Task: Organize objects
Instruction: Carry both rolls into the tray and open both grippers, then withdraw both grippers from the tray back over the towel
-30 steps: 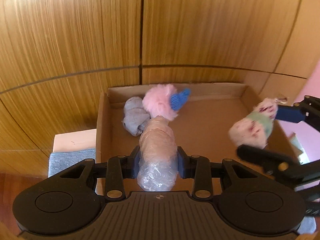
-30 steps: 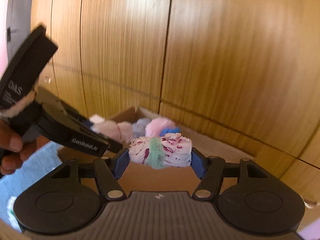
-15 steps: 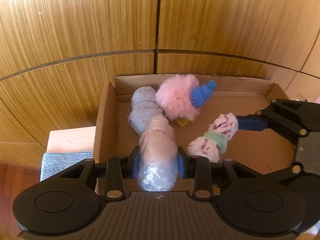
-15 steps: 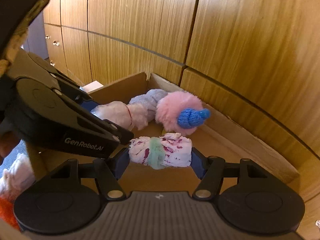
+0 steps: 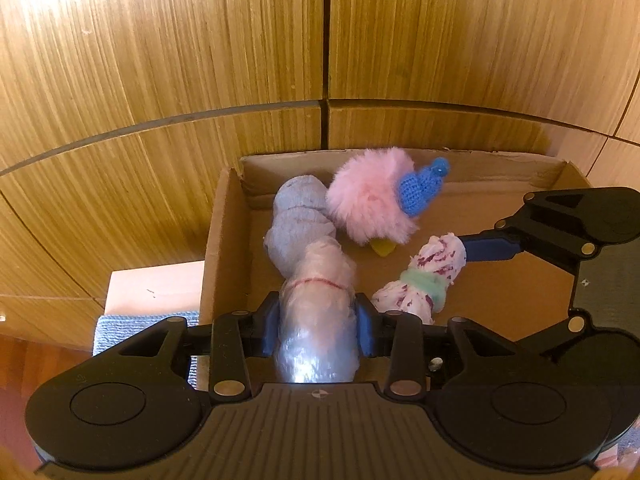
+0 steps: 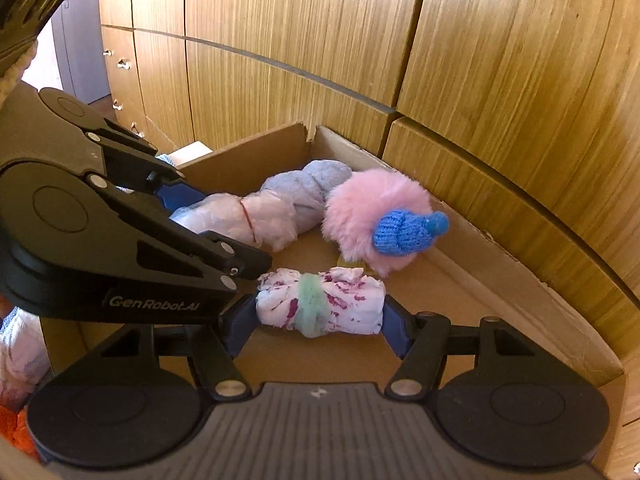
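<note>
My left gripper [image 5: 318, 330] is shut on a plastic-wrapped pale pink roll [image 5: 316, 304] with a red band, held over the left part of an open cardboard box [image 5: 224, 240]. My right gripper [image 6: 320, 318] is shut on a white roll with red speckles and a green band [image 6: 320, 306], held low inside the box beside the left gripper [image 6: 120, 240]. That speckled roll also shows in the left wrist view [image 5: 420, 280]. A grey rolled sock [image 5: 298, 220] and a pink fluffy toy with a blue knitted hat [image 5: 372, 200] lie in the box's back left corner.
A wooden cabinet wall [image 5: 320, 40] stands right behind the box. A blue-grey cloth [image 5: 120, 332] and a pale board [image 5: 156, 288] lie left of the box. More fabric items [image 6: 20, 360] lie at the far left of the right wrist view.
Both grippers have moved forward and down towards the box with their rolls. The right gripper carried the speckled roll leftwards, close beside the left gripper.
</note>
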A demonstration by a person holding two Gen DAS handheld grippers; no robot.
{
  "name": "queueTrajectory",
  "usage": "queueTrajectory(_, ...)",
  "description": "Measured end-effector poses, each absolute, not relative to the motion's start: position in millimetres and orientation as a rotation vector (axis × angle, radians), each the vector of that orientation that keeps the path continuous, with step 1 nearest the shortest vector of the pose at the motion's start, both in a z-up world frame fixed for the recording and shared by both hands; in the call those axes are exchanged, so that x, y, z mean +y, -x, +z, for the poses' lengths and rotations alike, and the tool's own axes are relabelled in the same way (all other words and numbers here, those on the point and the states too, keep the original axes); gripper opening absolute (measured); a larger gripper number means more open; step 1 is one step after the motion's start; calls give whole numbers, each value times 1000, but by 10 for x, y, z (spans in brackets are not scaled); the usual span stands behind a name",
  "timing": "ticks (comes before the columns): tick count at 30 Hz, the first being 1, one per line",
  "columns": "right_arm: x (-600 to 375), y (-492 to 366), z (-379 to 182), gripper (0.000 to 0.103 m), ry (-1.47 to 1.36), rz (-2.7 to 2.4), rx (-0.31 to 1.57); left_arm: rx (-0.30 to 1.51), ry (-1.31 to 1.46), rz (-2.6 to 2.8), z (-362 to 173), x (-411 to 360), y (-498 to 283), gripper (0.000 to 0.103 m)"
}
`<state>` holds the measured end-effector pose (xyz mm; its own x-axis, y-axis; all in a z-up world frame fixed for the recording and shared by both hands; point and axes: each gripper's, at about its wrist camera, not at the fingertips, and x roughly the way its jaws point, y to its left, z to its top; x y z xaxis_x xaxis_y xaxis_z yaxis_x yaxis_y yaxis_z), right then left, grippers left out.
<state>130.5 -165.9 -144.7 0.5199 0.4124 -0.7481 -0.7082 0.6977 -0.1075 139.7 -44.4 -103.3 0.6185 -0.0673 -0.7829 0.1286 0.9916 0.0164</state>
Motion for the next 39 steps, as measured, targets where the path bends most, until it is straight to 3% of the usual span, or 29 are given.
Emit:
queueTrajectory(12, -1637, -1306, -1438, 64, 441, 713, 768, 847, -64, -102, -915, -413, -1331, 78)
queueTrajectory(21, -1605, -1286, -1394, 68, 445, 715, 768, 823, -42, -118, -773, -336, -1205, 79)
queueTrajectory(24, -1590, -1282, -1376, 72, 442, 719, 768, 807, -50, -99, -728, -323, -1163, 84)
queueTrajectory(39, -1631, -1099, -1063, 79, 426, 682, 726, 785, -38, -90, -551, -202, -969, 86)
